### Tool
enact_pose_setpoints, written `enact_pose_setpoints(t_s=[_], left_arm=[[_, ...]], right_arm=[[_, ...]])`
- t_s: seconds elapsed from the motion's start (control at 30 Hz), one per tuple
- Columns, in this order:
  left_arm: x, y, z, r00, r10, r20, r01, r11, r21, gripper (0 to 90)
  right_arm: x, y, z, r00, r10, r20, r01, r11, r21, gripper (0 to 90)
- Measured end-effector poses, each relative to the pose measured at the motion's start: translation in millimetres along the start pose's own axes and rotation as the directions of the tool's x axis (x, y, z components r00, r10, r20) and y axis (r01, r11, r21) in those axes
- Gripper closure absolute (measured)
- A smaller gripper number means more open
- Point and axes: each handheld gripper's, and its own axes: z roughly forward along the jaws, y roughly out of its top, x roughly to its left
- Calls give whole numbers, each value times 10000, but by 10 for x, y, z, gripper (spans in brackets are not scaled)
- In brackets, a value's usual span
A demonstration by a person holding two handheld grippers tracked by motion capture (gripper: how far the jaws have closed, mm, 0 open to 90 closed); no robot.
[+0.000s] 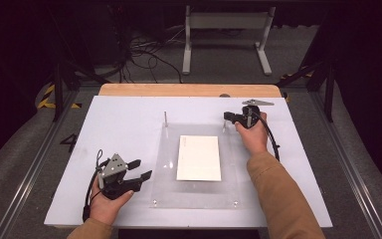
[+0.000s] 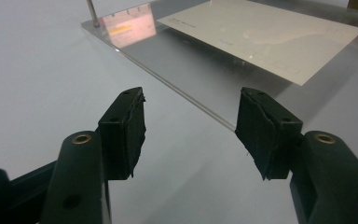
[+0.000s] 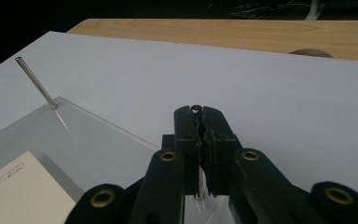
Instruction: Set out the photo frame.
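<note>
The right gripper [image 1: 227,117] clenches the metal pin [image 3: 195,108] at the clear plate's [image 1: 161,194] far right corner; the left gripper [image 1: 142,169] rests released beside the plate's near left edge.

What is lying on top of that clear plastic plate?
A white card lies flat on the clear plate, and a thin metal pin stands at its far left corner. The right gripper covers the far right corner.

It was a lab or test room: dark walls, tangled cables [image 1: 142,52] on grey carpet, hazard tape [image 1: 47,97], a white-topped bench [image 1: 124,124].
</note>
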Motion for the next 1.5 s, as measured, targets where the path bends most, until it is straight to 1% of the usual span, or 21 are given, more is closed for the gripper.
enact_pose_setpoints(t_s=[0.2, 0.23, 0.3, 0.4, 0.47, 0.67, 0.77, 0.87, 0.9, 1.0, 1.07, 1.1, 1.13, 1.2, 1.23, 1.27, 1.3, 1.33, 1.4, 1.43, 1.5], left_arm=[[-2, -20, -30, 9999, -43, -101, 43, 10000, -22, 420], [2, -22, -37, 9999, 38, -126, -38, 10000, -10, 420], [-4, -29, -45, 10000, -22, -73, 22, 10000, -9, 414], [-10, -45, -77, 9997, 153, -195, -154, 9999, -75, 403], [-24, -58, -102, 9997, 145, -188, -148, 9998, -142, 382], [-88, -81, -169, 9975, 669, -247, -676, 9973, -285, 352], [-130, -74, -175, 9935, 1077, -377, -1089, 9936, -295, 349], [-163, -61, -163, 9913, 1255, -397, -1270, 9911, -387, 323], [-188, -46, -150, 9886, 1448, -404, -1467, 9880, -488, 311], [-207, -21, -131, 9875, 1533, -359, -1552, 9862, -579, 259], [-230, 5, -117, 9848, 1704, -339, -1727, 9815, -833, 240], [-245, 33, -106, 9795, 1971, -408, -2004, 9735, -1102, 209], [-245, 33, -106, 9795, 1971, -408, -2004, 9735, -1102, 197], [-253, 68, -76, 9732, 2263, -416, -2300, 9617, -1492, 172], [-253, 68, -76, 9732, 2263, -416, -2300, 9617, -1492, 160], [-248, 83, -45, 9713, 2363, -278, -2373, 9543, -1817, 152], [-248, 83, -45, 9713, 2363, -278, -2373, 9543, -1817, 141], [-243, 88, -24, 9719, 2341, -223, -2338, 9512, -2014, 141], [-224, 99, 11, 9749, 2223, -80, -2184, 9498, -2240, 132], [-206, 110, 41, 9757, 2190, 13, -2118, 9453, -2481, 125], [-205, 116, 58, 9761, 2175, 50, -2088, 9430, -2592, 124]], right_arm=[[-34, 31, 27, 9999, 140, -95, -139, 9998, 143, 856], [-38, 32, 30, 9998, 169, -113, -168, 9998, 138, 856], [-43, 35, 34, 9997, 210, -129, -209, 9997, 146, 856], [-63, 46, 47, 9993, 296, -209, -292, 9994, 183, 856], [-83, 53, 60, 9986, 445, -269, -440, 9989, 189, 857], [-100, 63, 84, 9972, 703, -256, -698, 9974, 188, 858], [-107, 68, 92, 9962, 834, -268, -828, 9964, 204, 858], [-118, 67, 99, 9954, 903, -310, -897, 9958, 187, 858], [-120, 67, 100, 9952, 923, -312, -918, 9956, 184, 858], [-123, 67, 103, 9948, 966, -326, -960, 9952, 184, 858], [-125, 68, 105, 9944, 1004, -335, -998, 9948, 189, 858], [-129, 69, 108, 9939, 1053, -342, -1047, 9943, 190, 857], [-129, 69, 108, 9939, 1053, -342, -1047, 9943, 190, 857], [-134, 70, 112, 9930, 1124, -356, -1118, 9936, 185, 857], [-134, 70, 112, 9930, 1124, -356, -1118, 9936, 185, 857], [-136, 71, 115, 9922, 1198, -345, -1192, 9927, 188, 857], [-134, 73, 116, 9920, 1216, -330, -1210, 9925, 197, 856], [-134, 73, 116, 9920, 1216, -330, -1210, 9925, 197, 856], [-134, 74, 117, 9915, 1260, -325, -1254, 9919, 204, 856], [-134, 72, 116, 9912, 1283, -335, -1276, 9916, 200, 856], [-134, 70, 116, 9911, 1286, -340, -1280, 9916, 192, 855]])
